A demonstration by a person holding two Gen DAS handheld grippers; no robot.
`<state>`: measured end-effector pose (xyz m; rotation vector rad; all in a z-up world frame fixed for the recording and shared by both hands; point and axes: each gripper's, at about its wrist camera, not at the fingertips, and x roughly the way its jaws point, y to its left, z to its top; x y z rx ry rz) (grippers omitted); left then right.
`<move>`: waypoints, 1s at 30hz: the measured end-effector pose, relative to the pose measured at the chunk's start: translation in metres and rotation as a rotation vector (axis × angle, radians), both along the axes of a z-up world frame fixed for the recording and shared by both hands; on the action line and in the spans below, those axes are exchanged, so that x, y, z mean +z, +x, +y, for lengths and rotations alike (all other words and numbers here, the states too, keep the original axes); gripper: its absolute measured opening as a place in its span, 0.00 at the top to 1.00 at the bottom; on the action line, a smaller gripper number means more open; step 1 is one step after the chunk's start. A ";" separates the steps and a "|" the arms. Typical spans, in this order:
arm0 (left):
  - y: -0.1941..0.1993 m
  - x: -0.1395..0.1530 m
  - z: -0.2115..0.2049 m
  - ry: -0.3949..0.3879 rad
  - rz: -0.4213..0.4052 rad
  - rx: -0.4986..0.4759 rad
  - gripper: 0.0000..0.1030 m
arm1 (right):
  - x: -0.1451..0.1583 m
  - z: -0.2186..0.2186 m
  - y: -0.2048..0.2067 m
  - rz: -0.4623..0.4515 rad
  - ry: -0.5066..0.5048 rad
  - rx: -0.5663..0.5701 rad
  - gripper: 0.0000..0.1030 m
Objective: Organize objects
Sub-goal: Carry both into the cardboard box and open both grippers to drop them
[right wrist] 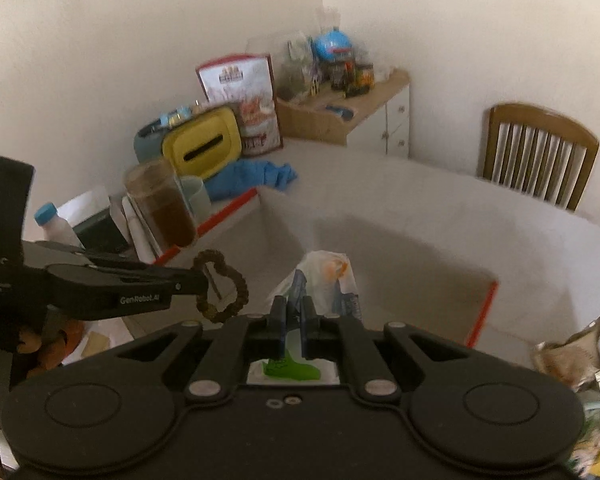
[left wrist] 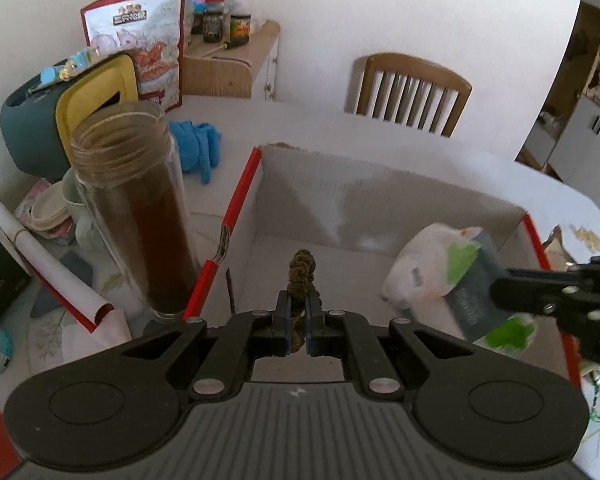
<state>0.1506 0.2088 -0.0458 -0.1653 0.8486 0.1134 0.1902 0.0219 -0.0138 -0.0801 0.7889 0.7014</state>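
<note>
**Both grippers loaded above the open box**

Right now each hand carries something over the white cardboard box (left wrist: 340, 208) with the red rim; the left gripper (left wrist: 299, 312) is clenched on a brown beaded bracelet (left wrist: 301, 270), whose loop hangs free beyond the fingertips in the right wrist view (right wrist: 220, 288); the right gripper (right wrist: 294, 320) is clamped on a white, green and blue plastic packet (right wrist: 324, 280), seen from the left wrist as a crumpled bag (left wrist: 452, 280) pinched at its near edge.

The relation that matters: the box's open cavity lies below and ahead of both sets of fingers, so the drop is downward rather than sideways; the bracelet sits over the left part of the box floor, near the wall beside the tall jar of brown liquid (left wrist: 140, 208), which stands just outside that wall; the packet hangs over the right part, its long side running away from the right gripper toward the far wall; whether it already touches the floor I cannot tell, as motion blurs it.

My judgement is that both are at the placing step; neither arm crosses the other, so each can let go independently; the bracelet is limp and should fall straight; the packet is light and may tip against the right wall.
</note>
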 end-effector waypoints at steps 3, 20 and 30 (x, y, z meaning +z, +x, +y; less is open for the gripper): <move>0.006 -0.006 -0.001 0.020 0.027 -0.005 0.94 | -0.015 0.008 0.006 0.038 -0.020 -0.003 0.95; 0.025 -0.035 -0.013 0.052 0.202 -0.068 0.94 | -0.056 0.022 0.012 0.198 -0.119 -0.010 0.94; 0.025 -0.032 -0.018 0.062 0.223 -0.060 0.92 | -0.052 0.014 0.009 0.207 -0.098 -0.013 0.91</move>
